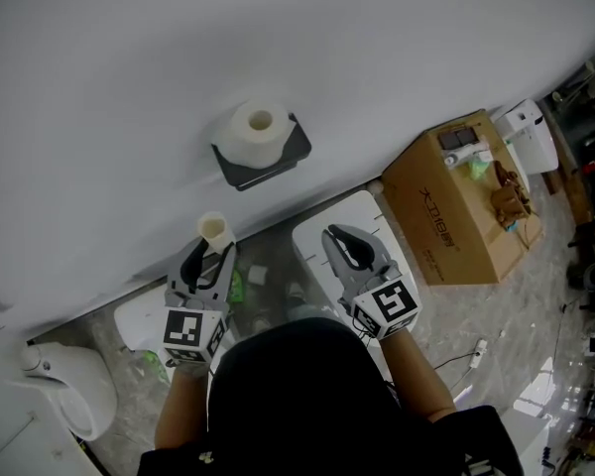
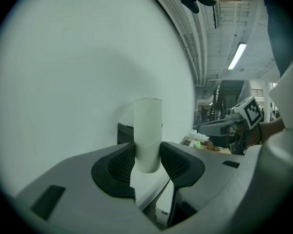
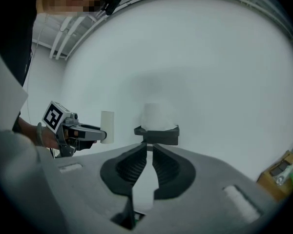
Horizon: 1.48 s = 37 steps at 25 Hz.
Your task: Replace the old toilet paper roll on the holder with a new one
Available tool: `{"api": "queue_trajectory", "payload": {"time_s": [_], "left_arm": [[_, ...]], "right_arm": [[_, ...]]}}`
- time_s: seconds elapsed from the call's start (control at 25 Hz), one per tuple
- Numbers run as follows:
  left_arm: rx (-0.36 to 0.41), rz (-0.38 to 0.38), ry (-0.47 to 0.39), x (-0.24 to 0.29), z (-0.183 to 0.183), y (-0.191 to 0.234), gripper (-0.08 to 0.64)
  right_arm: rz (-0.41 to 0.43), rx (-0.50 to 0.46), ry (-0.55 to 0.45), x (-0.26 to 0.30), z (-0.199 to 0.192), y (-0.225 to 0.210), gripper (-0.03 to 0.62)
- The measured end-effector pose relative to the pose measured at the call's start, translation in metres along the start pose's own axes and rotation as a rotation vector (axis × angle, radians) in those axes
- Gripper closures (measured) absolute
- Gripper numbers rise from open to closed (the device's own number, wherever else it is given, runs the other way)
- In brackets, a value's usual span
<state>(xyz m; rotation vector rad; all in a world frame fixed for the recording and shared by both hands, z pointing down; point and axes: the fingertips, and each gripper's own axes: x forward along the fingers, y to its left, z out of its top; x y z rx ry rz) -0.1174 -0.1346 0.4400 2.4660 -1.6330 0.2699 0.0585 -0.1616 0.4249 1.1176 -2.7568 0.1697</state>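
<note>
Two grippers observed: left gripper clamps the empty cardboard tube, lower left of centre; right gripper closed, empty. Full toilet paper roll sits on wall holder, upper centre.

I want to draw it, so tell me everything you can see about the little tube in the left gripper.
The tube is a cream, cardboard-looking cylinder, hollow, with its open top showing in the head view. It looks bare of paper. It stands upright, pinched near its lower end between the left gripper's dark ribbed pads, in front of the white wall.
</note>
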Motion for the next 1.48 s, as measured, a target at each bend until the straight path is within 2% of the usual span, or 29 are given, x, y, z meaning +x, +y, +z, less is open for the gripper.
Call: {"api": "queue_trajectory", "payload": {"time_s": [0.32, 0.88, 1.04, 1.48], "left_arm": [[0.014, -0.027, -0.001, -0.0022, 0.0044, -0.0119, 0.383], [0.007, -0.022, -0.005, -0.0024, 0.0052, -0.0103, 0.383], [0.028, -0.027, 0.003, -0.0036, 0.0030, -0.0106, 0.383], [0.004, -0.015, 0.006, -0.0053, 0.0003, -0.0057, 0.383]], "right_arm": [[0.002, 0.005, -0.004, -0.0093, 0.0001, 0.0063, 0.565], [0.002, -0.001, 0.013, -0.0094, -0.0016, 0.0028, 0.566], [0.004, -0.003, 0.010, -0.0095, -0.0008, 0.0046, 0.566], [-0.001, 0.002, 0.015, -0.0103, -0.0008, 0.0043, 0.566]]}}
